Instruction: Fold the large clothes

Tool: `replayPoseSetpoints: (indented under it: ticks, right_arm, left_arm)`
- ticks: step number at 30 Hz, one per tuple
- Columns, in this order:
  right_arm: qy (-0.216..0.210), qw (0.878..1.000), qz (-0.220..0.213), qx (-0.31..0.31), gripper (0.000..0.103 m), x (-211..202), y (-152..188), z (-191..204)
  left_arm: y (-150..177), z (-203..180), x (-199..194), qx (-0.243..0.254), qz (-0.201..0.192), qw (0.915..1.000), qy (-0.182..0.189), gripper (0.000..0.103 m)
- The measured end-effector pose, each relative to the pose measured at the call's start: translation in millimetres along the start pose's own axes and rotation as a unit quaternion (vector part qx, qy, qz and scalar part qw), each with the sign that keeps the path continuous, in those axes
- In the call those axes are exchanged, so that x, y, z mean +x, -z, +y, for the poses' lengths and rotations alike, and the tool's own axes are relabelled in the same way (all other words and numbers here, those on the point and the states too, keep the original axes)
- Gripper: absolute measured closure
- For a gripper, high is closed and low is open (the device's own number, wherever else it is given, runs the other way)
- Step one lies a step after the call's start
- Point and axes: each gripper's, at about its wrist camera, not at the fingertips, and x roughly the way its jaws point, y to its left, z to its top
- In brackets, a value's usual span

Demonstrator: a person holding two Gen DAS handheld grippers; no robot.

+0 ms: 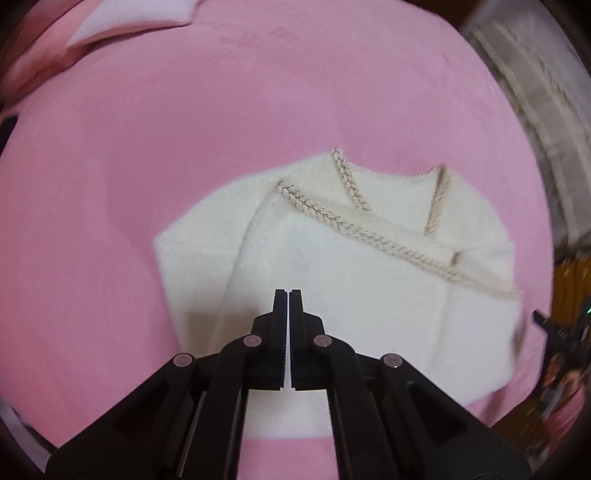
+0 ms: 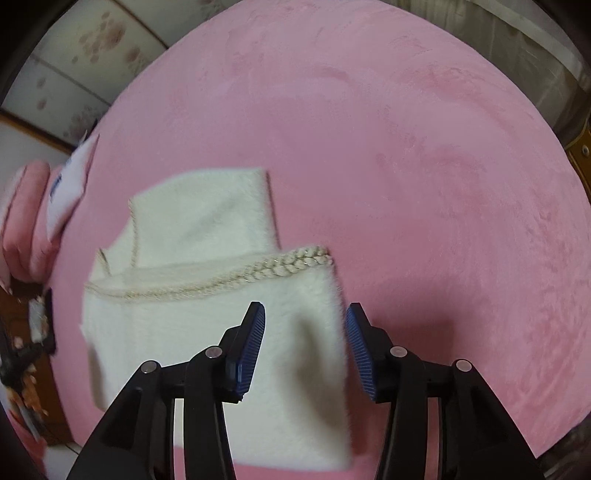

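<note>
A fluffy white garment with beige braided trim (image 1: 354,266) lies folded on a pink blanket (image 1: 184,129). In the left wrist view my left gripper (image 1: 288,295) is shut with nothing between its fingers, and hovers over the garment's near part. In the right wrist view the garment (image 2: 207,314) lies left of centre on the blanket (image 2: 424,166). My right gripper (image 2: 305,314) is open over the garment's right edge, with the left finger (image 2: 251,343) above the cloth and the right finger (image 2: 360,350) just past the edge. It holds nothing.
A pink pillow (image 1: 40,62) and a pale pink cloth (image 1: 129,20) lie at the blanket's far left corner. The pillow also shows at the left of the right wrist view (image 2: 26,221). Curtains (image 1: 535,92) hang beyond the right edge. Dark clutter (image 1: 565,332) lies off the blanket at the right.
</note>
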Motion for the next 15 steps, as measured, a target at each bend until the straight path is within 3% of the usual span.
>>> replayPoseSetpoints:
  ticks: [4,6,8,10,15]
  right_arm:
    - [0.004,1.0,0.017,-0.026,0.041,23,1,0]
    - [-0.001,0.999,0.017,-0.039,0.04,32,4,2]
    - [-0.011,0.999,0.017,-0.042,0.038,40,4,2]
    - [-0.026,0.999,0.009,-0.031,0.036,49,0,-4]
    - [-0.072,0.997,-0.009,0.031,0.035,57,-12,-21]
  left_arm:
    - [-19,14,41,0.043,0.001,0.999,-0.011,0.101]
    - [-31,22,62,0.041,0.013,0.999,0.007,0.089]
    - [-38,25,81,0.044,0.035,0.9979,0.033,0.065]
    - [-46,27,97,0.049,0.052,0.9966,0.041,0.049]
    - [-60,30,130,0.051,0.064,0.9966,0.0,0.045]
